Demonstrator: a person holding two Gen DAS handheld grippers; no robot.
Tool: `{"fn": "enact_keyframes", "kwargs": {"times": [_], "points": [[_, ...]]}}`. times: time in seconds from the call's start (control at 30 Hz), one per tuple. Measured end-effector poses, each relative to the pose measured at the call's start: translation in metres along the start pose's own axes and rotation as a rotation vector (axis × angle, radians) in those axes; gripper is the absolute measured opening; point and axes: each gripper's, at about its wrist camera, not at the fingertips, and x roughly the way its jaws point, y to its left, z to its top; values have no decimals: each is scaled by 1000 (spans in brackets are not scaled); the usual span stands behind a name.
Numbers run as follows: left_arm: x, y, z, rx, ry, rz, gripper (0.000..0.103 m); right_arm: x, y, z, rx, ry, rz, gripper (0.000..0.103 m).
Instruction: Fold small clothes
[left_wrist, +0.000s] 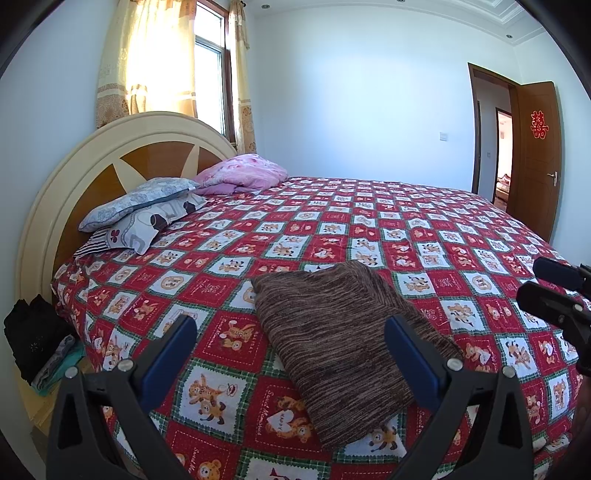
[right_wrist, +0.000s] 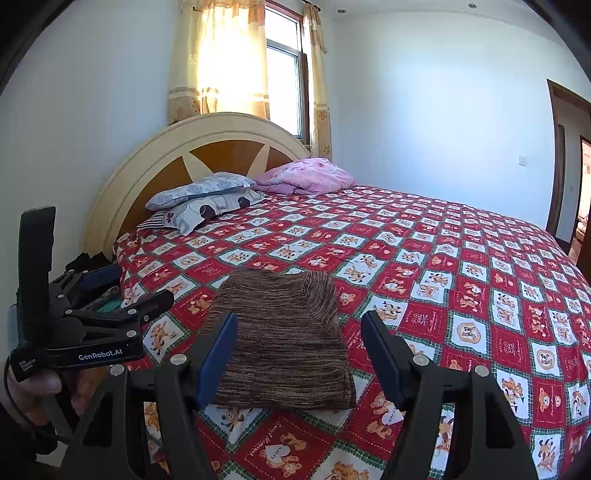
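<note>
A brown striped knit garment (left_wrist: 340, 343) lies folded flat on the red patterned bedspread (left_wrist: 332, 229), near the bed's front edge; it also shows in the right wrist view (right_wrist: 284, 339). My left gripper (left_wrist: 291, 325) is open and empty, held above the garment's near left side. My right gripper (right_wrist: 299, 321) is open and empty, hovering over the garment's near edge. In the right wrist view the left gripper (right_wrist: 144, 291) shows from the side at the left, open. The right gripper (left_wrist: 543, 280) shows at the right edge of the left wrist view.
Pillows (left_wrist: 140, 206) and a pink quilt (left_wrist: 243, 173) lie by the headboard (left_wrist: 74, 177). A pile of dark and teal clothes (left_wrist: 40, 339) sits on a stand left of the bed. An open door (left_wrist: 535, 155) is at far right.
</note>
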Motion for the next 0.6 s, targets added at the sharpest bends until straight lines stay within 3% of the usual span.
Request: {"fn": "enact_keyframes", "kwargs": {"times": [0.6], "points": [[2, 0, 2, 24, 5, -2, 103, -5, 1, 0, -5, -24, 8, 71]]}}
